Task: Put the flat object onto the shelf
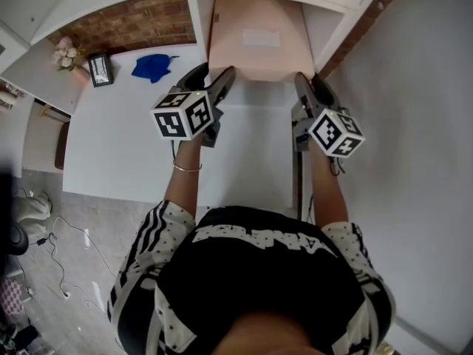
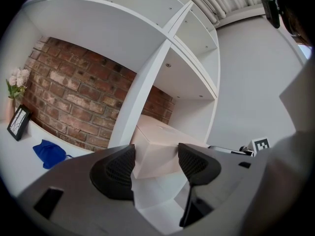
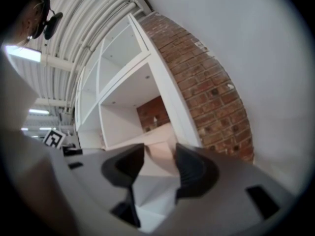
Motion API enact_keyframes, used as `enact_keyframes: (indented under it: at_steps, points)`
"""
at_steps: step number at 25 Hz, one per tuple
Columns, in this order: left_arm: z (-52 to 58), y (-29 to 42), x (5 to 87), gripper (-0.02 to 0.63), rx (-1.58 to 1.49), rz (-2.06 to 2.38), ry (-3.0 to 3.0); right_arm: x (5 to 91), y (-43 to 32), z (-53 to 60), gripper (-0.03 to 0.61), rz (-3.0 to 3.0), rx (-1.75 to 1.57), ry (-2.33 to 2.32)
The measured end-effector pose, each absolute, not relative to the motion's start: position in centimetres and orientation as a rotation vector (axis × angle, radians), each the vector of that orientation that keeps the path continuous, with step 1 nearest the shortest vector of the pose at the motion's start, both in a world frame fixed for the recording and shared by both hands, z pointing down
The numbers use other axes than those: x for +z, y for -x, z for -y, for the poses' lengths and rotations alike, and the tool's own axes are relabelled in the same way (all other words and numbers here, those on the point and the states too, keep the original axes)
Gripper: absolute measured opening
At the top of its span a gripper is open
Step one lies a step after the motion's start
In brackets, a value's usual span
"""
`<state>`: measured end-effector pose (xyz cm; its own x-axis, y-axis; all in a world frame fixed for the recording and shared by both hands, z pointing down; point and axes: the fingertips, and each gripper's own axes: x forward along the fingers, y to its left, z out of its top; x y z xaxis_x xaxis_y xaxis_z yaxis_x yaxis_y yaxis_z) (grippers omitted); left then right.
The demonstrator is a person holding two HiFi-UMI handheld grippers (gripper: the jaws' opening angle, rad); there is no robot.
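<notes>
A flat pale pink box (image 1: 255, 39) lies in the open compartment of the white shelf (image 1: 251, 96), label side up. Its near edge faces me. My left gripper (image 1: 214, 74) is at the box's near left corner. In the left gripper view the box (image 2: 155, 151) shows between the dark pads (image 2: 118, 168), resting on the shelf board, and the jaws stand apart with no clear press on it. My right gripper (image 1: 310, 81) is at the near right corner. Its jaws also stand apart, with the box (image 3: 160, 154) showing in the gap of that gripper (image 3: 158, 163).
A white desk top (image 1: 126, 139) runs to the left, carrying a blue cloth (image 1: 153, 66), a small framed picture (image 1: 100, 69) and flowers (image 1: 65, 52) against a brick wall (image 1: 133, 24). White shelf dividers flank the compartment. A plain wall stands at the right.
</notes>
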<state>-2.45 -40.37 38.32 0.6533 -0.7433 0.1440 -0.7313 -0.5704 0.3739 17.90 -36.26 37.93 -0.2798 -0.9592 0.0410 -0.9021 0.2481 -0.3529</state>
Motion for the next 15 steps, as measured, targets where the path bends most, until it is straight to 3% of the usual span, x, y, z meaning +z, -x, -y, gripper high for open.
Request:
enact_keyframes:
  at_steps: [15]
  points:
    - [40.3,3.4,37.3,0.302,-0.049,1.183,-2.515,37.4,-18.9,36.0,0.215,-2.282,-0.455,1.745]
